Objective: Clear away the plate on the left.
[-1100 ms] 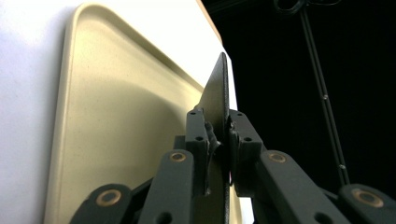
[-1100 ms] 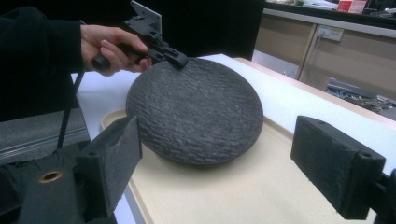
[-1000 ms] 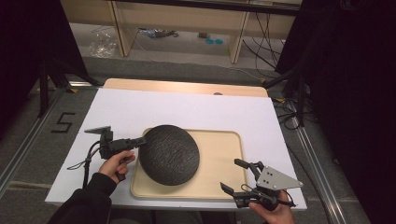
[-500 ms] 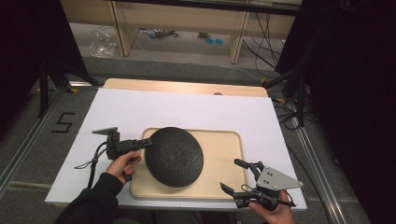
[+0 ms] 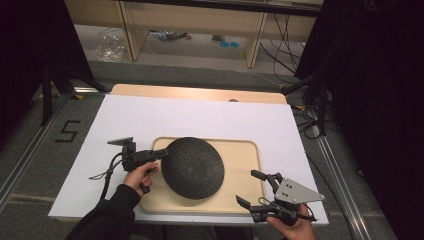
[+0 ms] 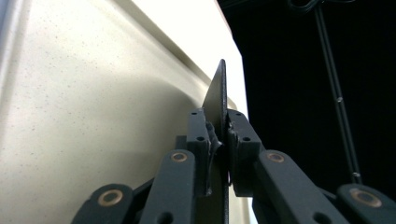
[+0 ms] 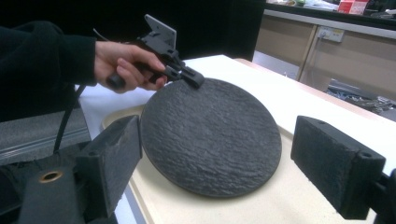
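Note:
A dark round slate plate lies over a beige tray, its left edge lifted and its right side resting on the tray. My left gripper is shut on that left rim, and its jaws have just closed a little tighter with the rim between them. In the left gripper view the plate stands edge-on between the pads of the left gripper, above the tray. My right gripper stands open at the tray's front right corner, holding nothing. The right gripper faces the plate and the left gripper.
The tray sits on a white sheet covering the wooden table. Beyond the table's far edge are low shelves and a plastic bag on the floor. Black cables run along the right side.
My left gripper has moved to the right with the plate, sliding it further over the tray. The right gripper has stayed where it was.

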`<state>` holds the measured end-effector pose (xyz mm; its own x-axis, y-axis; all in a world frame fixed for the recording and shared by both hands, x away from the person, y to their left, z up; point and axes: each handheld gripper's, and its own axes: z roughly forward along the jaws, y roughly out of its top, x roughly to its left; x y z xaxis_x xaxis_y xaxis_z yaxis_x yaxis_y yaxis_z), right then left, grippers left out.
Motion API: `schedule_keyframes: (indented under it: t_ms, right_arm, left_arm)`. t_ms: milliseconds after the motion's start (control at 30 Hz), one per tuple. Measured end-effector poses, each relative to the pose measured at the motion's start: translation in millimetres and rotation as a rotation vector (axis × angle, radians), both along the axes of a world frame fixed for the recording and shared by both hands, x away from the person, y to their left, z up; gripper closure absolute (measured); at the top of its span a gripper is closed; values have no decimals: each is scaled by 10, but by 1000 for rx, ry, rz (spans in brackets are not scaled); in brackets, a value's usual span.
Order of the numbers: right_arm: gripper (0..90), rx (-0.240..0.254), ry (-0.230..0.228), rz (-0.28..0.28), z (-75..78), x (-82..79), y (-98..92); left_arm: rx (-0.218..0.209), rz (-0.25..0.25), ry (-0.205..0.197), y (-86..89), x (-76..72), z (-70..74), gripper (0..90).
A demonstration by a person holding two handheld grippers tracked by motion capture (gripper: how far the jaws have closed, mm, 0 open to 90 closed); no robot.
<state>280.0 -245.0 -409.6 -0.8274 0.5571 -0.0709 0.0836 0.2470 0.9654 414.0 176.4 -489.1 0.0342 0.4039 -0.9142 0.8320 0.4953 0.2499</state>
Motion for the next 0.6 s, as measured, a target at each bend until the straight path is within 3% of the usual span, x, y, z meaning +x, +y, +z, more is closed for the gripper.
schedule_keyframes:
  t_ms: [233, 500, 600]
  right_arm:
    - [175, -8, 6, 12, 1, -1, -3]
    - [175, 5, -2, -2, 1, 0, 1]
    - [175, -8, 5, 14, 2, -3, -1]
  left_arm:
    - [12, -11, 10, -92, 24, -75, 830]
    - [79, -32, 7, -122, 36, -108, 846]
    - [74, -43, 14, -153, 38, -134, 848]
